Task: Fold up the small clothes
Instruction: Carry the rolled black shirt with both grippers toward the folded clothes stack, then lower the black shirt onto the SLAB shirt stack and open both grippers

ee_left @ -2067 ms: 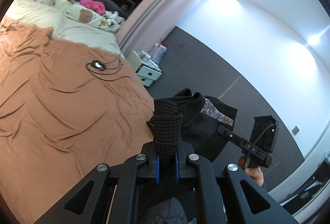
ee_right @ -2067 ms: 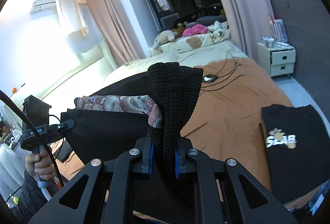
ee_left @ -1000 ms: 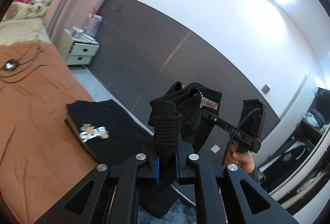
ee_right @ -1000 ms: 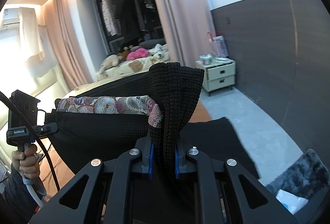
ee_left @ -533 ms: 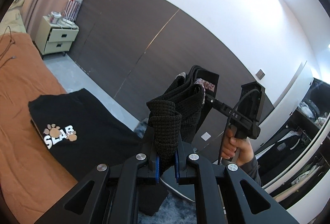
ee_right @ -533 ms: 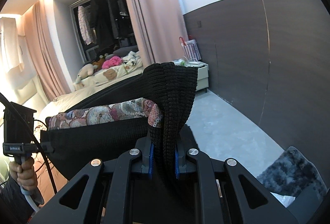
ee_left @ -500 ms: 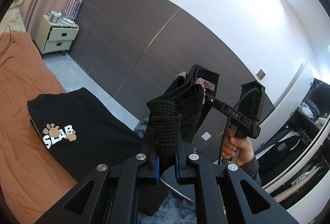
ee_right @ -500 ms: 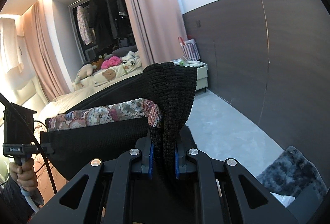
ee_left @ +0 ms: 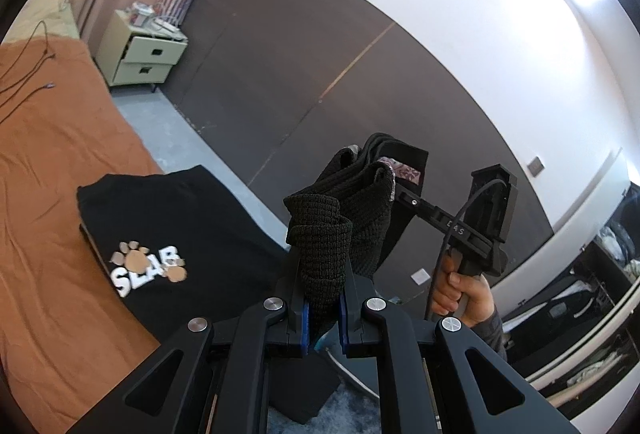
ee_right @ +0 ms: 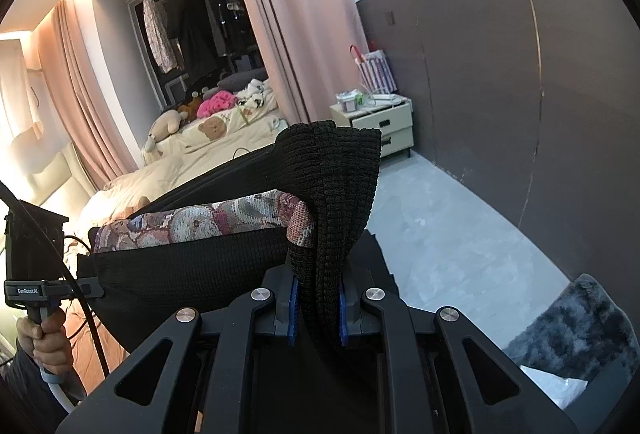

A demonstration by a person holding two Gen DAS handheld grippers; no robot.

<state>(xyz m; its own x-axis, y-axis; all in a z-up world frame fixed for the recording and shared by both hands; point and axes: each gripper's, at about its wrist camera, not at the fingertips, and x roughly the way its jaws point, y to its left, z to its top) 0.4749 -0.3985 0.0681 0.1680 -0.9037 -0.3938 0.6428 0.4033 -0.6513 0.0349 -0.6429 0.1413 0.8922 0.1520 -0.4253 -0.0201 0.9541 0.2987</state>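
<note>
Knitwear hangs in the air between both tools: the left gripper [ee_left: 322,308] pinches one bunched end of the black knit garment [ee_right: 192,274], the right gripper [ee_right: 316,308] the other. Folded black T-shirt [ee_left: 160,234] lies at nine o'clock on the bed [ee_left: 48,194]. Keeping both pinches level should lower it flat.

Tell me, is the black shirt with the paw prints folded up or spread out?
Folded. The black shirt lies on the brown bed cover as a neat rectangle with stacked edges, no sleeves showing.
</note>
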